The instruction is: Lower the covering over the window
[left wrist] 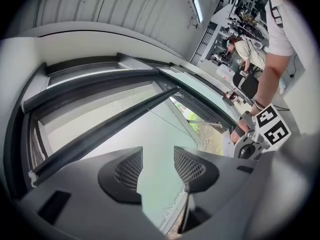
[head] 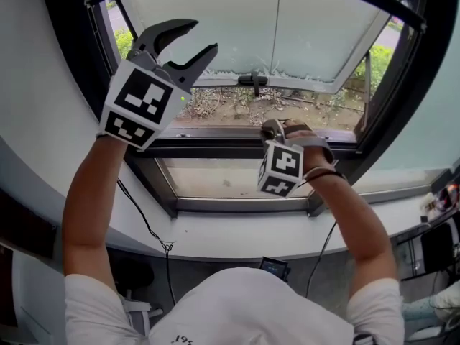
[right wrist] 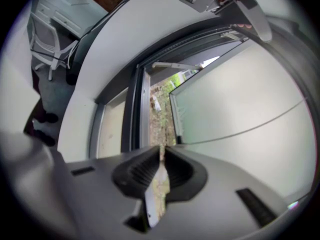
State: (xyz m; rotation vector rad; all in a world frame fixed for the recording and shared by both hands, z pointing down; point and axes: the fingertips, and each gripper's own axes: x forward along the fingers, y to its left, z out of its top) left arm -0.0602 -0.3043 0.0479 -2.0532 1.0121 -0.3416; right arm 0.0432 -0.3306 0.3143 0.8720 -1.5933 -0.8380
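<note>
Head view: a person (head: 251,307) is stretching the left forearm (head: 86,192) upward, black two-jaw left gripper (head: 204,36) gaping empty, pale translucent shade (head: 302,27) beyond its jaws. The right gripper (head: 275,128), lower, is pinching the shade's thin cord (head: 279,20).

White T-shirt (head: 251,304), marker cubes (head: 138,105) on grey hand-held grippers (head: 204,36).

The head view looks steeply down over both arms onto the window (head: 215,131). Each gripper view looks along its own jaws, close to the window. The left gripper view also catches the right gripper (left wrist: 242,139).
</note>
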